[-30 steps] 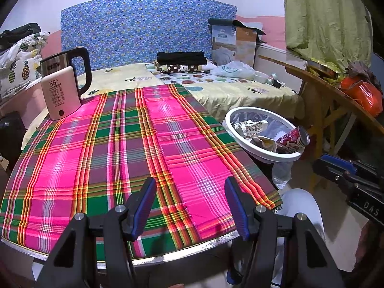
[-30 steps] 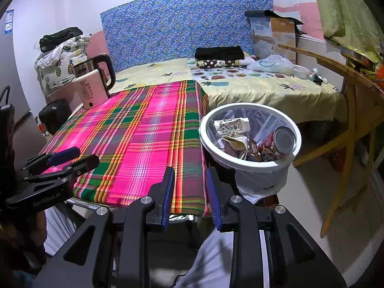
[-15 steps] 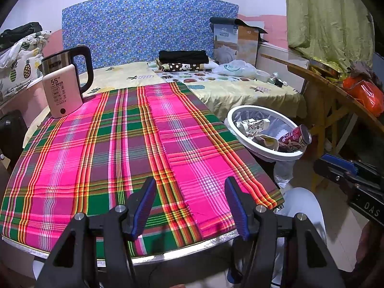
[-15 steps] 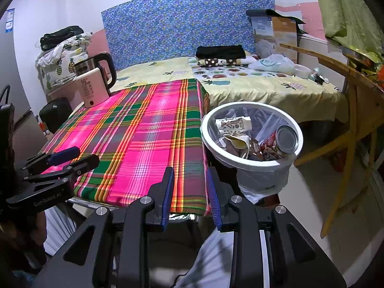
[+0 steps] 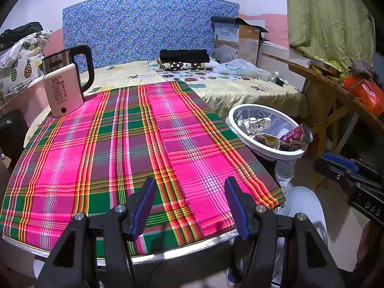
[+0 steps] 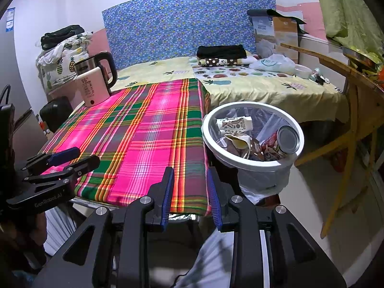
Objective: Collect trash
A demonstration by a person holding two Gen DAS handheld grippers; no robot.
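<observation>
A white-rimmed trash bin point(image 5: 242, 110) point(image 6: 242, 166) with a clear liner stands off the table's right edge. Inside lie a red drink can point(image 5: 296, 136) point(image 6: 280, 144), a patterned paper cup point(image 5: 254, 124) point(image 6: 235, 123) and crumpled wrappers point(image 6: 240, 142). My left gripper point(image 5: 189, 192) hovers open over the near edge of the plaid tablecloth point(image 5: 108, 148) point(image 6: 144, 132), nothing between its fingers. My right gripper point(image 6: 189, 182) is open with a narrower gap, empty, over the table's near right corner, just left of the bin. Each gripper shows at the other view's edge.
An electric kettle point(image 5: 64, 81) point(image 6: 96, 81) stands at the table's far left. Behind is a bed point(image 5: 235, 86) with folded clothes and a plastic bag. A wooden table point(image 5: 336, 91) stands at the right. A person's light trouser leg point(image 5: 304, 206) is below.
</observation>
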